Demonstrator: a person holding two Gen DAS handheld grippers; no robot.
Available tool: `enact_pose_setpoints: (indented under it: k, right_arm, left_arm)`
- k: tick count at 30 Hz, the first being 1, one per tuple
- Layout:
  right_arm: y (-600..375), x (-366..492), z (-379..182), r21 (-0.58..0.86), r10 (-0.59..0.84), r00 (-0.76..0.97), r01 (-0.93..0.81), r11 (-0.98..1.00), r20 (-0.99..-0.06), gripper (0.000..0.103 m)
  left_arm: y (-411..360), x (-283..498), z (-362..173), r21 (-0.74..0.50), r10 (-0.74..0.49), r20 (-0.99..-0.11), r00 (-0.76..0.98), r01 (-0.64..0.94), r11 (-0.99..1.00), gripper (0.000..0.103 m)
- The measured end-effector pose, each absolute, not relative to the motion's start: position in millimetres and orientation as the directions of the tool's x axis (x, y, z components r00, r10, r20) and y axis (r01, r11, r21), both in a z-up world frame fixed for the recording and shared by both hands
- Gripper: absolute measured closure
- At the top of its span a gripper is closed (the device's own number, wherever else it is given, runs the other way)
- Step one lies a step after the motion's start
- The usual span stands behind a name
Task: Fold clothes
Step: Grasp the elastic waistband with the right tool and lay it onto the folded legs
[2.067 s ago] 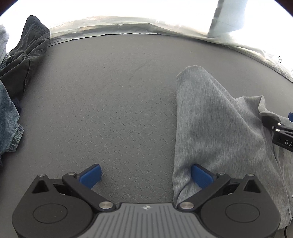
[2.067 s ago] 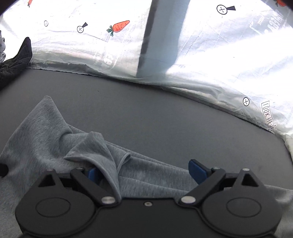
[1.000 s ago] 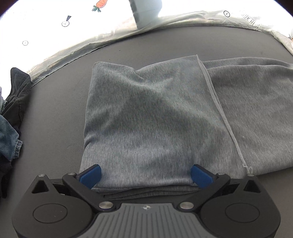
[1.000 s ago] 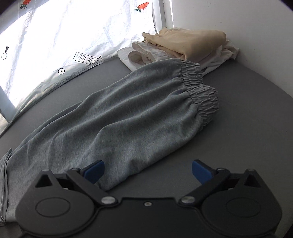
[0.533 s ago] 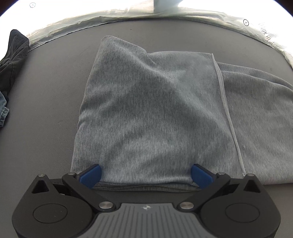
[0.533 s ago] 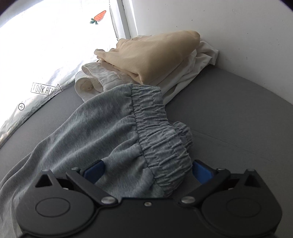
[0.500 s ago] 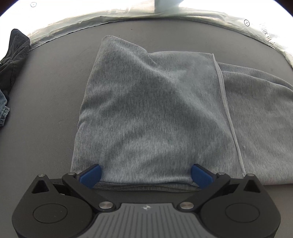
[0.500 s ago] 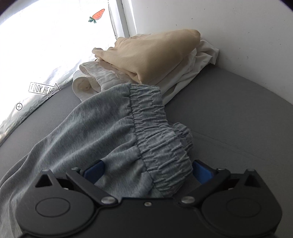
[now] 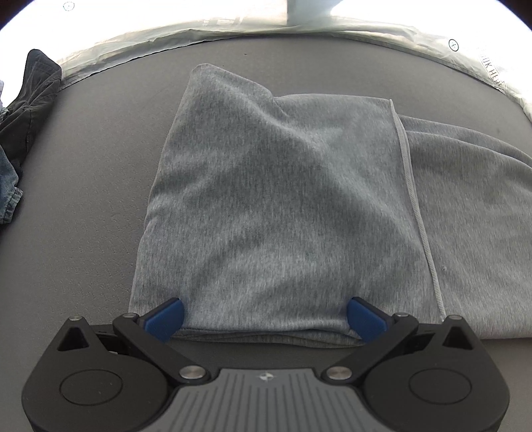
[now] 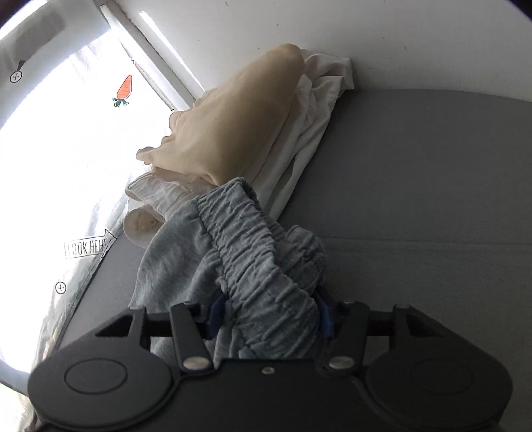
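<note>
Left claw (image 9: 264, 315): the blue fingertips (image 9: 164, 317) stand wide apart at the lower centre of the left wrist view. The near edge of the folded section of the grey knit sweatpants (image 9: 282, 206) lies between them, at the tips. The fabric is not pinched. The folded section fills the centre of the frame, with a stitched hem running down its right side. The rest of the garment extends flat toward the right edge. All of it lies on the dark grey textured surface (image 9: 96, 186).

Right claw (image 10: 269, 312): the fingers are drawn in and clamped on the gathered elastic waistband (image 10: 262, 262) of the same sweatpants at the lower centre of the right wrist view. The waistband is bunched and raised off the surface between the blue pads (image 10: 215, 312).

Surroundings, left wrist view: a black garment (image 9: 31, 103) sits at the upper left, and a piece of blue denim (image 9: 8, 189) at the left edge. A pale printed curtain (image 9: 232, 28) runs along the top.

Surroundings, right wrist view: a stack of clothes occupies the upper centre, just beyond the waistband. A beige folded garment (image 10: 232, 126) lies on top of white garments (image 10: 316, 109). The stack stands against a white wall (image 10: 365, 36). The curtain, with a carrot print (image 10: 123, 90), fills the upper left.
</note>
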State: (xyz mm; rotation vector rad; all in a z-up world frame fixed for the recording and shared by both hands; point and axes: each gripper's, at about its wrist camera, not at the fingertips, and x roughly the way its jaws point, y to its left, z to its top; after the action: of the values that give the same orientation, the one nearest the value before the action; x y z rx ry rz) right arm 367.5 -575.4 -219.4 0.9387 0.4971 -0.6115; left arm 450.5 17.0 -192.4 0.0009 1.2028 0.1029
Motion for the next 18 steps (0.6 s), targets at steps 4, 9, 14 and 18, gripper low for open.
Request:
enact_pose_setpoints:
  k: [4, 9, 14, 18]
  right_arm:
    - [-587, 354, -237, 0.784, -0.156, 0.824, 0.566, 0.253, -0.545, 0.076]
    - [-576, 346, -253, 0.924, -0.103, 0.922, 0.379, 0.041, -0.374, 0.079]
    - [-551, 371, -217, 0.927, 0.039, 0.957, 0.266, 0.264, -0.286, 0.079]
    - [-515, 404, -187, 0.896, 0.183, 0.946, 0.172, 0.41, -0.266, 0.08]
  left_arm:
    - [19, 454, -194, 0.05, 0.072, -0.936, 0.345, -0.071, 0.996, 0.0]
    - [19, 450, -194, 0.049, 0.072, -0.927, 0.369, -0.071, 0.996, 0.0]
    - [18, 443, -194, 0.052, 0.079, -0.915, 0.396, -0.079, 0.996, 0.0]
    - [20, 445, -197, 0.047, 0.071, -0.914, 0.401, -0.07, 0.996, 0.0]
